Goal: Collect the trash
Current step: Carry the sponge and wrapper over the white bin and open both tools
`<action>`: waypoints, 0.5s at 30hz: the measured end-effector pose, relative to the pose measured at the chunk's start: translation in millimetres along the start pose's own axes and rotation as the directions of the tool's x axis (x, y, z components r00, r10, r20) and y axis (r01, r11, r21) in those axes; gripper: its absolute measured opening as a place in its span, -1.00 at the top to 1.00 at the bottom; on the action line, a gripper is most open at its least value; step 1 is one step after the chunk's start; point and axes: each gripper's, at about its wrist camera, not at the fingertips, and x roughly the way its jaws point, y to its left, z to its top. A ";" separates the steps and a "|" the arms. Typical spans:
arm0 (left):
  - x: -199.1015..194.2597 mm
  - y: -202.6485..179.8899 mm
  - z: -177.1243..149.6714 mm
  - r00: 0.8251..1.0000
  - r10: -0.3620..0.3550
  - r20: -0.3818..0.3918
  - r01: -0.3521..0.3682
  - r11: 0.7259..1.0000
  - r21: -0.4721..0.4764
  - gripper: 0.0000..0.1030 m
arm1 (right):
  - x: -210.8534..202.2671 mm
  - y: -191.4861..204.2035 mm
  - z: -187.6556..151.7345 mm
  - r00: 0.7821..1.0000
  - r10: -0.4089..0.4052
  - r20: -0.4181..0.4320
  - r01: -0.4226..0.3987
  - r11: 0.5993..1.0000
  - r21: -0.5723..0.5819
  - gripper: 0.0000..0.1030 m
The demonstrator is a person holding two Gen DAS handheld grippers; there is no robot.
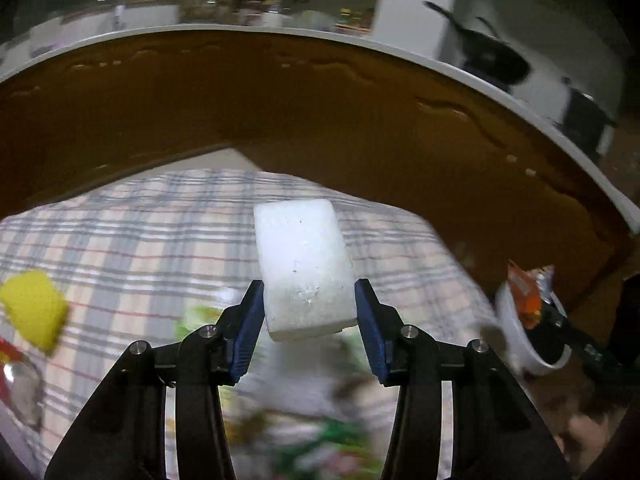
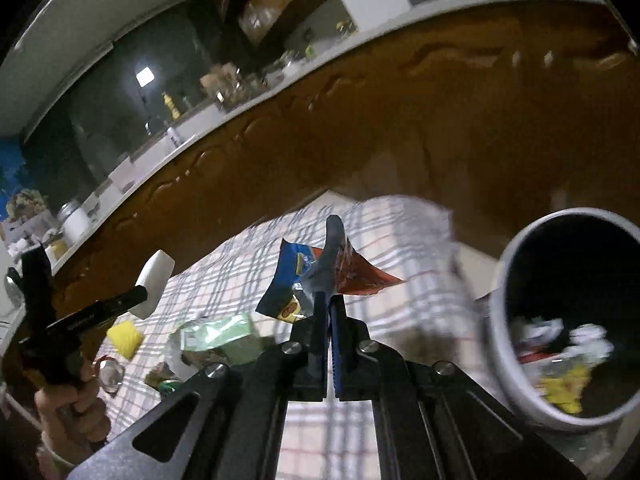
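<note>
My left gripper (image 1: 310,304) is shut on a white foam block (image 1: 304,264) and holds it above the checked tablecloth (image 1: 120,232). The block also shows in the right wrist view (image 2: 154,280), at the tip of the left gripper. My right gripper (image 2: 330,300) is shut on a bunch of snack wrappers (image 2: 320,276), blue, red and silver, held in the air left of the grey trash bin (image 2: 500,304). The bin tilts toward me and holds several pieces of trash. In the left wrist view the bin (image 1: 516,332) sits at the right with the wrappers (image 1: 528,288) over it.
A yellow sponge (image 1: 34,308) (image 2: 125,338), a green packet (image 2: 224,336) and a shiny round can (image 2: 108,372) lie on the cloth with blurred litter. Brown cabinet fronts (image 1: 280,100) under a white countertop (image 1: 460,70) stand behind the table.
</note>
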 end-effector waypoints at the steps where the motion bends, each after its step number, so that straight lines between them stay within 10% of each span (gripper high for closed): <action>1: 0.1 -11.9 -2.6 1.000 -0.027 -0.006 0.027 1.000 0.010 0.14 | -9.0 -3.8 -1.0 1.000 -0.021 0.018 0.021 1.000 -0.003 0.98; 15: 10.4 -147.1 -38.2 0.970 -0.217 -0.109 0.232 0.959 0.161 0.14 | -77.6 -59.1 -12.8 0.985 -0.153 0.084 0.148 0.987 0.068 0.98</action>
